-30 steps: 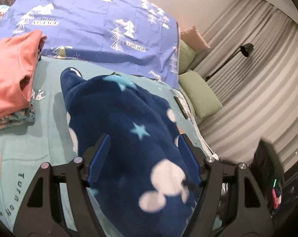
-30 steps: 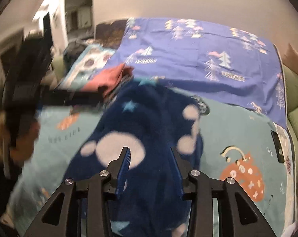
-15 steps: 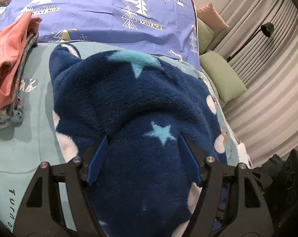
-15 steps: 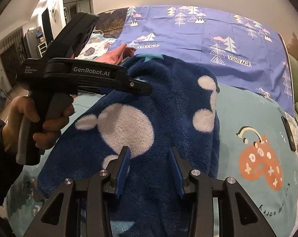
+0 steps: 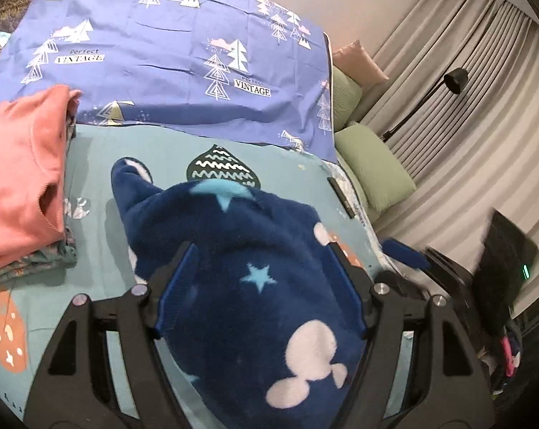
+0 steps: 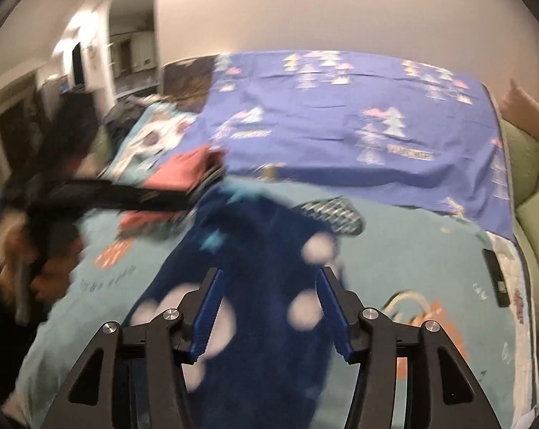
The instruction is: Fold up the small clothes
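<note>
Both grippers have swung back from the fleece in the last half second: the left gripper [image 5: 260, 286], which sat low over a broad spread of navy pile, now rides higher, and the teal bedsheet [image 5: 155, 150] with its teardrop print shows again beyond the garment. The navy fleece garment [image 5: 240, 250], dotted with stars and pale blobs, lies bunched lengthwise on the sheet, one limb or sleeve end poking out toward the folded pink top [image 5: 22, 168] stacked at the left edge. From the right wrist view, now heavily motion-blurred, the same garment [image 6: 255, 286] runs away from the right gripper [image 6: 271, 311], and the left tool [image 6: 101, 193], sharp and close over the fabric a half second ago, is a dark smear off to the side in the person's hand [image 6: 51, 264].

Left blue fingers [image 5: 176, 286] stand spread wide with fleece bulging between them; whether any fabric is pinched cannot be told. The right fingers [image 6: 208, 307] are parted wider than before, and fleece lies between and under them, but no grip is visible.

Judged from this, the risk is the thick pile: a loose or partial hold could let the bulky fold spring open or slide off line, and a fast swing of the left tool could catch the pink stack and knock it askew. A purple tree-print sheet [image 5: 183, 35] covers the far half of the bed
</note>
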{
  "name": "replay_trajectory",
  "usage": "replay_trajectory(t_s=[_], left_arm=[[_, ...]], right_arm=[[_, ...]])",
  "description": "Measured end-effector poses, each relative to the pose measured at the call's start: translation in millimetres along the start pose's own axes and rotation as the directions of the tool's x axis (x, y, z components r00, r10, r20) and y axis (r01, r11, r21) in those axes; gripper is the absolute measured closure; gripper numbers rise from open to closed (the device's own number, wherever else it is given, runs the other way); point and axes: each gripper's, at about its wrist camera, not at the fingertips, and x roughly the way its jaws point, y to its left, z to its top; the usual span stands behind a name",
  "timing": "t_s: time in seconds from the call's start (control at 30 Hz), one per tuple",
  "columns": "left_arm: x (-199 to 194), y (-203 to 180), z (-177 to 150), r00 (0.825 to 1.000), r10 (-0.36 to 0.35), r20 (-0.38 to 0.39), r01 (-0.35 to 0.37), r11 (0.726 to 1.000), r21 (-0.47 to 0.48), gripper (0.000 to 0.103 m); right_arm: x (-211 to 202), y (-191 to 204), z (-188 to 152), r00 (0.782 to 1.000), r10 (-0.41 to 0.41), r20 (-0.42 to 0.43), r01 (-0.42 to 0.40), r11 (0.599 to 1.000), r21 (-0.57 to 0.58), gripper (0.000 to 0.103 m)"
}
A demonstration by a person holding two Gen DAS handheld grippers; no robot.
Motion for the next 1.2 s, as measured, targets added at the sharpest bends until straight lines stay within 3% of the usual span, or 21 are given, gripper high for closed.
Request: replay_trajectory(t_s=[0.07, 0.23, 0.37, 0.5, 0.57, 0.63, 0.7, 0.77, 0.83, 1.0, 1.13, 1.2], left_arm=[[13, 6, -1, 1.000, -0.002, -0.017, 0.001, 1.000, -0.018, 0.031], [68, 28, -13, 0.990, 0.020, -0.138, -0.034, 0.994, -0.105, 0.031], [83, 19, -25, 0.987, 0.096, -0.131, -0.100, 0.995, -0.025, 0.029], [70, 7, -21, 0.985, 0.122, -0.125, -0.121, 0.993, 0.012, 0.029], [53, 13, -18, 0.989, 0.088, -0.122, -0.092, 0.995, -0.026, 0.029], [34, 23, -17, 0.993, 0.048, -0.112, -0.056, 0.996, -0.073, 0.029], [23, 35, -21, 0.993, 0.028, -0.118, -0.041, 0.993, -0.109, 0.027], [15, 49, -33, 0.988, -0.022, -0.150, -0.005, 0.985, -0.171, 0.024], [13, 64, -47, 0.979, -0.079, -0.187, 0.031, 0.969, -0.247, 0.024], [21, 84, -97, 0.935, -0.226, -0.272, 0.103, 0.910, -0.402, 0.023], [20, 91, -128, 0.904, -0.351, -0.245, 0.183, 0.834, -0.520, 0.018], [20, 91, -136, 0.894, -0.384, -0.231, 0.213, 0.817, -0.535, 0.014]], right_arm=[[23, -6, 15, 0.998, 0.037, -0.044, -0.035, 0.999, 0.036, 0.048], [85, -3, 12, 0.986, 0.006, -0.165, -0.004, 1.000, 0.013, 0.048], [120, -10, -7, 0.969, -0.027, -0.245, 0.031, 0.999, 0.010, 0.048], [109, -9, -4, 0.969, -0.026, -0.247, 0.030, 0.999, 0.014, 0.045], [94, -18, 3, 0.974, 0.023, -0.226, -0.006, 0.997, 0.075, 0.043], [71, -34, 8, 0.980, 0.095, -0.174, -0.066, 0.984, 0.166, 0.034], [54, -52, 8, 0.979, 0.149, -0.136, -0.114, 0.966, 0.232, 0.017], [43, -74, 1, 0.969, 0.214, -0.126, -0.164, 0.933, 0.321, 0.014], [38, -98, -12, 0.948, 0.296, -0.116, -0.220, 0.875, 0.431, 0.013], [30, -133, -51, 0.925, 0.376, -0.060, -0.277, 0.773, 0.571, 0.013], [29, -139, -75, 0.903, 0.424, -0.060, -0.304, 0.734, 0.608, 0.013], [29, -138, -80, 0.898, 0.436, -0.059, -0.311, 0.725, 0.614, 0.013]])
